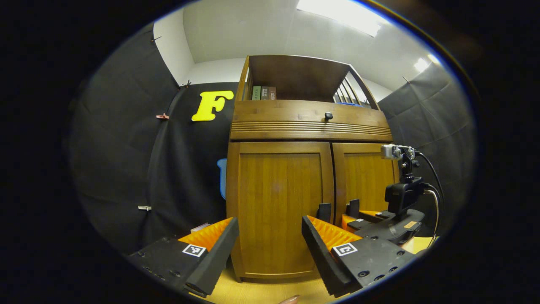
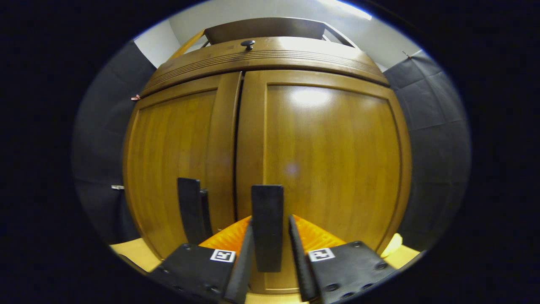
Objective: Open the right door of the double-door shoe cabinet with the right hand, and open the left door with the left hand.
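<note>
We see the double-door shoe cabinet (image 1: 310, 169) standing on a pale wooden floor (image 1: 253, 291) against the booth's black cloth wall (image 1: 126, 160), with dark cloth close on its right side as well. Above the doors runs a drawer front with a small dark knob (image 1: 328, 115), and over that an open shelf holding a few books (image 1: 263, 92).

In the left gripper view the left door (image 1: 278, 211) and the right door (image 1: 365, 181) both sit flush in the frame, their inner edges meeting at a thin vertical seam. Each door carries a dark upright handle just beside that seam: the left door handle (image 1: 324, 212) and the right door handle (image 1: 353, 207).

The left tongs (image 1: 270, 245) are spread wide apart, holding nothing, and stand back from the left door with open floor below them. To their right we see the right tongs (image 1: 358, 217) with their camera mast, up against the right door.

In the right gripper view the right door (image 2: 333, 156) is very near. The right tongs (image 2: 270, 253) are clamped on the right door handle (image 2: 267, 223), one finger pressing each side of it. The left door handle (image 2: 192, 215) stands free just across the seam.
</note>
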